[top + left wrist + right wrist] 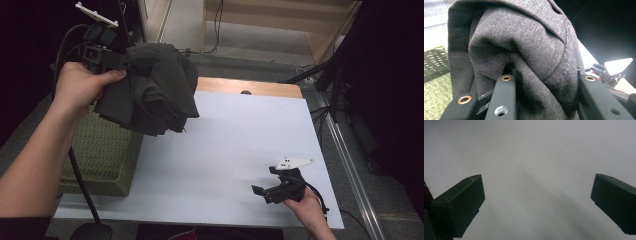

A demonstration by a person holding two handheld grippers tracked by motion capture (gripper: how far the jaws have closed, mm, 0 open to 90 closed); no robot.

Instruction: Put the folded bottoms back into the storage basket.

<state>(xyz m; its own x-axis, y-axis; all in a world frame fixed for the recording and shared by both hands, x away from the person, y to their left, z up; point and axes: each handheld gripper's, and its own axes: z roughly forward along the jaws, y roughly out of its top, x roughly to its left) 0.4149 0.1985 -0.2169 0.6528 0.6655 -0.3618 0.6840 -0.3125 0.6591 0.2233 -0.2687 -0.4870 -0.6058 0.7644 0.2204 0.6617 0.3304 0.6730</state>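
Note:
A bundle of dark grey cloth point(152, 90) hangs in the air over the table's left edge, gripped by my left gripper point(131, 62), which is shut on a thick fold of it. In the left gripper view the same grey cloth point(524, 50) bulges up between the two black jaws and covers most of what lies beyond. My right gripper point(265, 192) rests low near the front right of the white table top point(235, 140), its jaws spread wide. Between its fingertips point(466, 200) there is just bare white surface.
A green woven box point(102, 150) stands at the table's left side, below the hanging cloth. A wooden strip point(250, 87) runs along the table's far edge. Cables and a metal rail point(350, 160) lie on the floor to the right.

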